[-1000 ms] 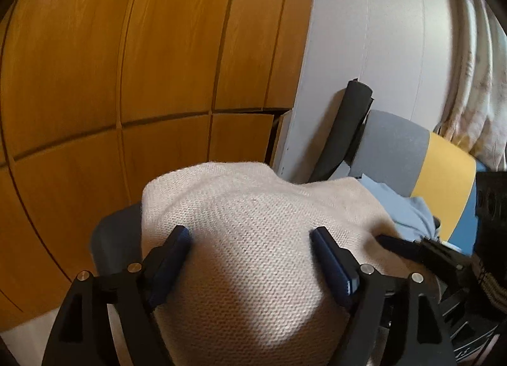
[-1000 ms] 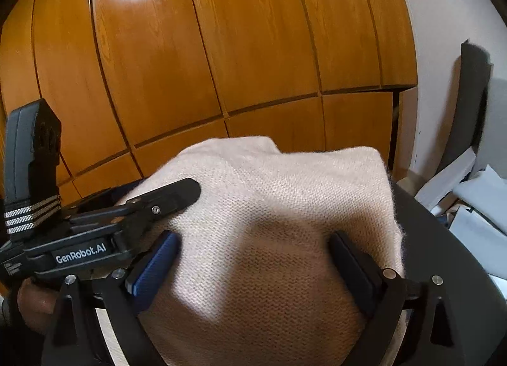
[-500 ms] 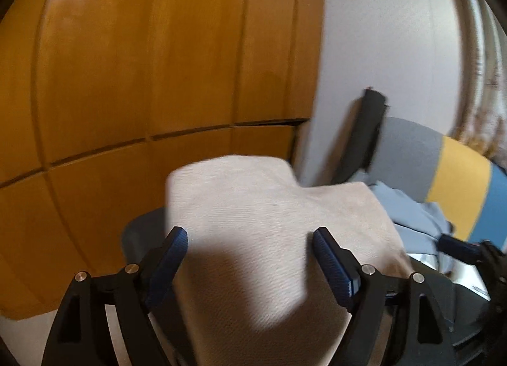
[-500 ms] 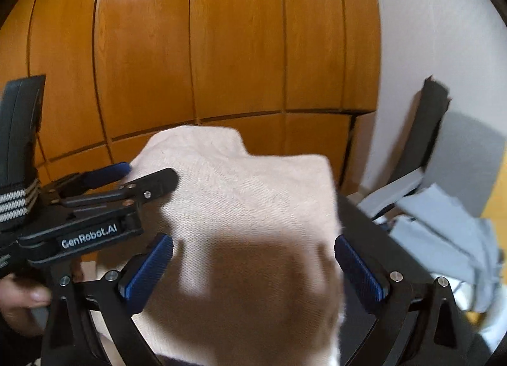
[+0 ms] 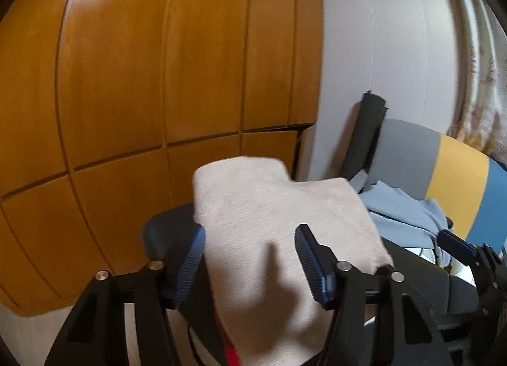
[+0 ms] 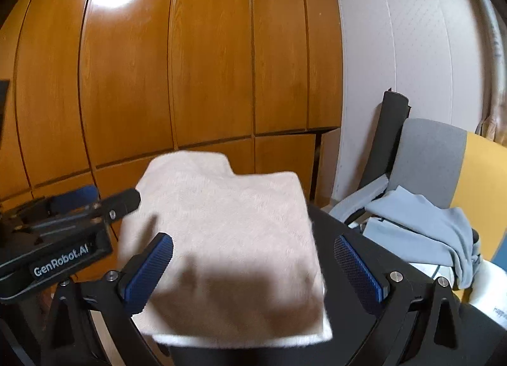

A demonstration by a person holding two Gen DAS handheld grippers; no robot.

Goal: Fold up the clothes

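Wood cabinet (image 6: pixel 196 80) bkgd; folded beige knit (image 6: pixel 228 239) on black seat (image 6: pixel 364 302), tools apart.

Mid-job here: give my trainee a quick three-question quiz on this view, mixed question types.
1. True or false: both the left gripper and the right gripper are open.
2. The beige folded sweater lies on: A) a wooden shelf, B) a dark round table, C) the chair seat.
3. Fill in: the light blue garment is draped over the ____ to the right.

Key: 1 true; 2 B; 3 chair.
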